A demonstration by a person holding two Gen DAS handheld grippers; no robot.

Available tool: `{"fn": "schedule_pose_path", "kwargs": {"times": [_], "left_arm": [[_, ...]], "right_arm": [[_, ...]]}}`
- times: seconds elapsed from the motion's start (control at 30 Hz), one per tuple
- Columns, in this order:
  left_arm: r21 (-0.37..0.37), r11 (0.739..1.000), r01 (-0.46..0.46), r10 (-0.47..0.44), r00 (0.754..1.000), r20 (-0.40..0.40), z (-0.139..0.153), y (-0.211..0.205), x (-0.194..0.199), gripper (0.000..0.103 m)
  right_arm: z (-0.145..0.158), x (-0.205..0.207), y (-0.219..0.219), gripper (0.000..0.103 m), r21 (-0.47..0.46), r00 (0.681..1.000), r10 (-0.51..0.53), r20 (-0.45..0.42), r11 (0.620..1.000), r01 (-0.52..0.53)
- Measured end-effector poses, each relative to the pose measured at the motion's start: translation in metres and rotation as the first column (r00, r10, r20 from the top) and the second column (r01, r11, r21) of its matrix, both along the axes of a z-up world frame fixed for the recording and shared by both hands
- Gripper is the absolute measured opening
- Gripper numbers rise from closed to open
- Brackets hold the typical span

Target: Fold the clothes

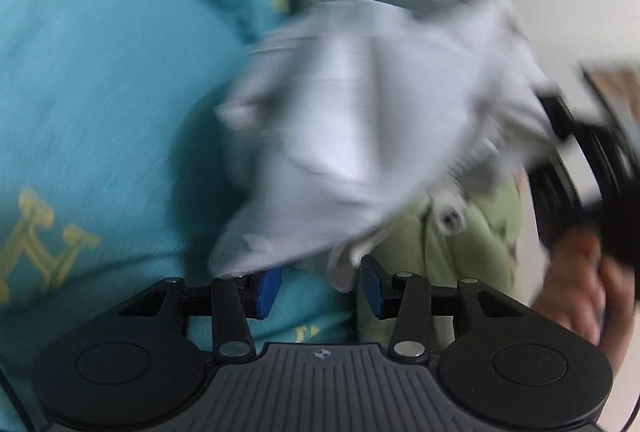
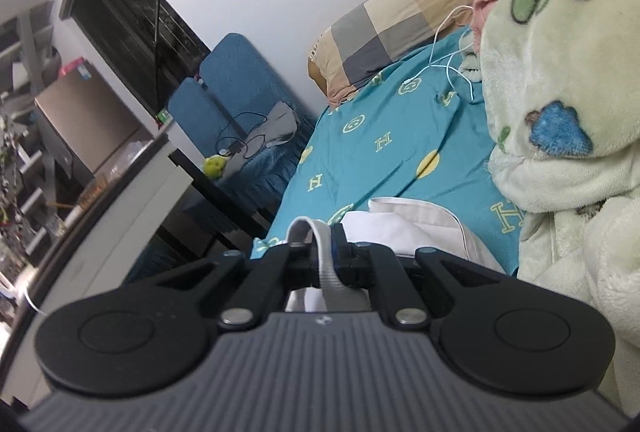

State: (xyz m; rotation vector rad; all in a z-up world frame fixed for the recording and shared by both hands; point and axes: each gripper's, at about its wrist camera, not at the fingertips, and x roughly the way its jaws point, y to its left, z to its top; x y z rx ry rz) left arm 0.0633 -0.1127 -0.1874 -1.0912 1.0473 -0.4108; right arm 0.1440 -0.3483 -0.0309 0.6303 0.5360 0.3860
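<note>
On bed, L to R:
Bedsheet: teal sheet (image 1: pixel 100 104) w/ yellow letter print covers the mattress in both views; fills the L half of the left wrist view.
Left gripper: left gripper (image 1: pixel 320 290) low centre, blue pads (image 1: pixel 269 292) standing apart, nothing pinched. Bare sheet shows in the gap.
Garment vs left gripper: white garment (image 1: pixel 360 120) bunched and lifted just ahead of and above the pads, motion-blurred. Its lowest hem (image 1: pixel 340 272) dangles just above the gap, nearer the R pad; cannot tell if it touches.
Green blanket: pale green fleece blanket (image 1: pixel 472 232) just R of the left gripper, partly under the garment.
Right gripper, seen from L cam: black body (image 1: pixel 568 136) at the far R edge, buried in the garment's R end; a hand (image 1: pixel 576 280) holds it below.
Right gripper, own view: right gripper (image 2: pixel 334 256) jaws closed tight on a grey-white band (image 2: pixel 324 252) of the garment. Band loops up over the fingertips and runs back under the body.
Garment vs right gripper: rest of white cloth (image 2: pixel 400 224) lies on the sheet just beyond the fingertips.
Pose: right gripper aims roughly along the bed, slightly down, view tilted.
Far end: checked pillow (image 2: pixel 392 36) at the head of the bed, white cable (image 2: pixel 444 48) trailing near it.
R side: dinosaur-print blanket (image 2: pixel 560 112) heaped high, just R of the garment.
</note>
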Motion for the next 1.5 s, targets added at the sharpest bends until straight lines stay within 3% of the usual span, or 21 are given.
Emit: {"fn": "schedule_pose_path", "kwargs": {"times": [0.13, 0.4, 0.43, 0.5, 0.57, 0.73, 0.93, 1.17, 1.4, 1.5], "left_arm": [[-0.083, 0.990, -0.110, 0.105, 0.992, -0.066, -0.023, -0.005, -0.005, 0.045], [-0.168, 0.975, -0.146, 0.135, 0.988, -0.076, -0.032, -0.037, 0.006, 0.044], [-0.182, 0.971, -0.157, 0.144, 0.986, -0.081, -0.034, -0.040, 0.008, 0.042], [-0.208, 0.964, -0.166, 0.151, 0.985, -0.086, -0.038, -0.046, 0.012, 0.020], [-0.207, 0.965, -0.163, 0.148, 0.985, -0.087, -0.039, -0.050, 0.014, 0.008], [-0.179, 0.971, -0.160, 0.150, 0.986, -0.067, -0.032, -0.050, 0.017, 0.003], [-0.050, 0.990, -0.131, 0.133, 0.990, 0.048, 0.002, -0.037, 0.021, 0.003], [0.056, 0.977, -0.204, 0.193, 0.967, 0.166, 0.051, -0.008, 0.021, 0.002], [0.134, 0.941, -0.312, 0.255, 0.909, 0.329, 0.108, 0.130, -0.001, 0.002], [0.164, 0.925, -0.344, 0.254, 0.877, 0.408, 0.158, 0.172, 0.000, 0.002]], "right_arm": [[0.001, 0.001, -0.005, 0.005, 0.037, 1.000, 0.002, 0.014, 0.999, -0.002], [-0.003, 0.001, -0.002, 0.005, 0.062, 1.000, 0.006, 0.019, 0.998, -0.008], [-0.004, 0.000, -0.001, 0.005, 0.060, 1.000, 0.005, 0.020, 0.998, -0.006], [-0.004, -0.001, 0.001, 0.005, 0.059, 1.000, 0.001, 0.022, 0.998, -0.002], [-0.005, -0.002, 0.005, 0.005, 0.046, 1.000, -0.007, 0.025, 0.999, 0.006], [-0.009, -0.001, 0.013, 0.005, -0.026, 0.998, -0.048, 0.039, 0.998, 0.049], [-0.012, -0.005, 0.020, 0.005, -0.071, 0.989, -0.114, 0.092, 0.990, 0.121], [-0.004, -0.023, 0.039, 0.005, -0.151, 0.971, -0.172, 0.165, 0.969, 0.197], [0.022, -0.054, 0.061, 0.005, -0.142, 0.937, -0.276, 0.213, 0.940, 0.310], [0.034, -0.060, 0.068, 0.004, -0.094, 0.933, -0.293, 0.208, 0.943, 0.318]]}}
